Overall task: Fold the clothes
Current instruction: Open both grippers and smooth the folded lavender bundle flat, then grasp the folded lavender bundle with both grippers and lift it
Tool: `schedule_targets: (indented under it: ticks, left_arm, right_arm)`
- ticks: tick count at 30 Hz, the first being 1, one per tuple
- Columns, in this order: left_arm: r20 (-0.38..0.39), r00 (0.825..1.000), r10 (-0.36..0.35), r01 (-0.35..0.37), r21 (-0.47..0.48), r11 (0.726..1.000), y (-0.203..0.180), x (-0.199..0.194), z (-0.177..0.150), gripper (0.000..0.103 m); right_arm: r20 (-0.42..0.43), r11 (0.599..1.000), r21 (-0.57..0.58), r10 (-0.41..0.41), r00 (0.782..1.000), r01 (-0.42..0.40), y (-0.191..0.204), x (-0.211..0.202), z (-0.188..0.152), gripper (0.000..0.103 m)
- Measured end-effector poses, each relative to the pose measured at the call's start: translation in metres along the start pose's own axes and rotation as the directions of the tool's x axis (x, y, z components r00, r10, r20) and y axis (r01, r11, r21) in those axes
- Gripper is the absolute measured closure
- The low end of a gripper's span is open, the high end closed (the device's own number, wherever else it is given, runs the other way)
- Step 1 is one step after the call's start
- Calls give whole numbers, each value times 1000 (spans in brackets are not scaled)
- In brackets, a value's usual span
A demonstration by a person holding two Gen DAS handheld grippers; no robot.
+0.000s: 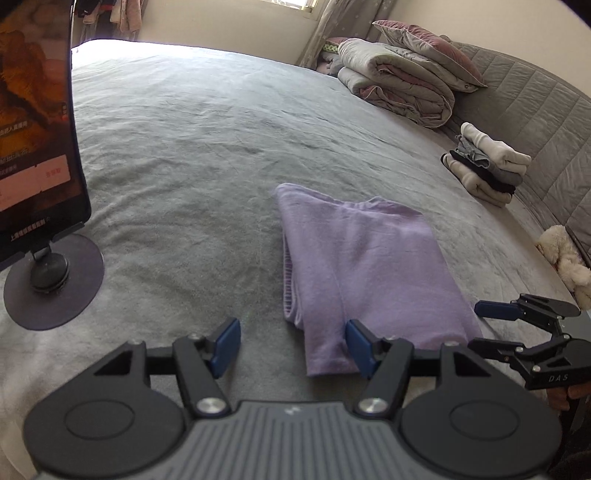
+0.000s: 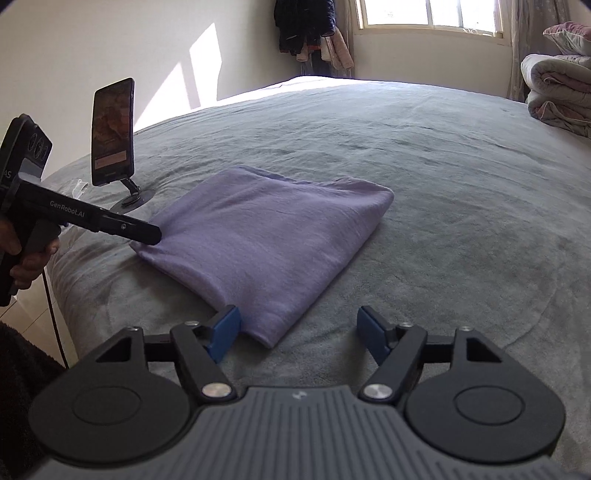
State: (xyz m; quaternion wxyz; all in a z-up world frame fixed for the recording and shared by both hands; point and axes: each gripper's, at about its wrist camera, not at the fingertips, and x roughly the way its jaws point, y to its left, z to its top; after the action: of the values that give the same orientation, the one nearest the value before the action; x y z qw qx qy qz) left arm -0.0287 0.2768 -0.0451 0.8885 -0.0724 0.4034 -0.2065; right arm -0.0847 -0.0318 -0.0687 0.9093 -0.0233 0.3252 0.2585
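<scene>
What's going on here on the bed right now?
A person is folding clothes with two handheld grippers. A lilac garment lies folded on the grey bed. The left gripper and right gripper stand open at its near edge, gripping nothing. A stack of folded clothes sits by the headboard.

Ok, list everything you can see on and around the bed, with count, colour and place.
Folded garment: one, lilac, near edge of the bed.
Bed cover: one, grey, under it all.
Phone on stand: one, black, left of the garment.
Clothes stack: one, white, grey, black, by the headboard.
Quilts: one pile, grey and pink, far corner.
Plush toy: one, cream, by the headboard.
Hanging clothes: several, dark and pink, beside the window.
Left gripper: open, at the garment's near left corner.
Right gripper: open, at its near right corner.
</scene>
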Motion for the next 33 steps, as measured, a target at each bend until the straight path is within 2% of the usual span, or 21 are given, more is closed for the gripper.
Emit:
schedule_targets:
  ticks: [5,8,12,16,21,24,28,33]
  left_arm:
    - [10,999,-45,45,-72,996,10,-3,3,36]
    - [28,996,-83,85,-110,990,11,-4,5,32]
    - [24,996,-80,83,-136,987,6,2,13,26]
    - [-21,999,-29,26,-121,992,-5,15,24,22]
    - [-66,997,34,-38,-53,998,-22,30,36,20]
    - [-69,998,10,-12,-36,999,-27,37,42,20]
    - [-72,997,-30,26,-62,998,-26,47,48,20]
    - [-25,994,-105,98,-211,973,-5,52,52,25]
  right_arm:
    - [-44,996,-88,28,999,-32,1,-6,-4,22]
    - [-54,996,-35,75,996,-77,-6,-9,-1,22]
    - [-42,982,135,136,990,-129,-21,-9,7,21]
    - [-40,935,298,213,976,-192,-37,-4,15,21]
    - [-30,876,431,255,966,-218,-55,2,23,21]
    - [-18,847,481,270,963,-228,-64,6,25,21]
    - [11,785,569,292,956,-246,-78,12,28,21]
    - [45,720,648,291,956,-250,-92,23,32,22]
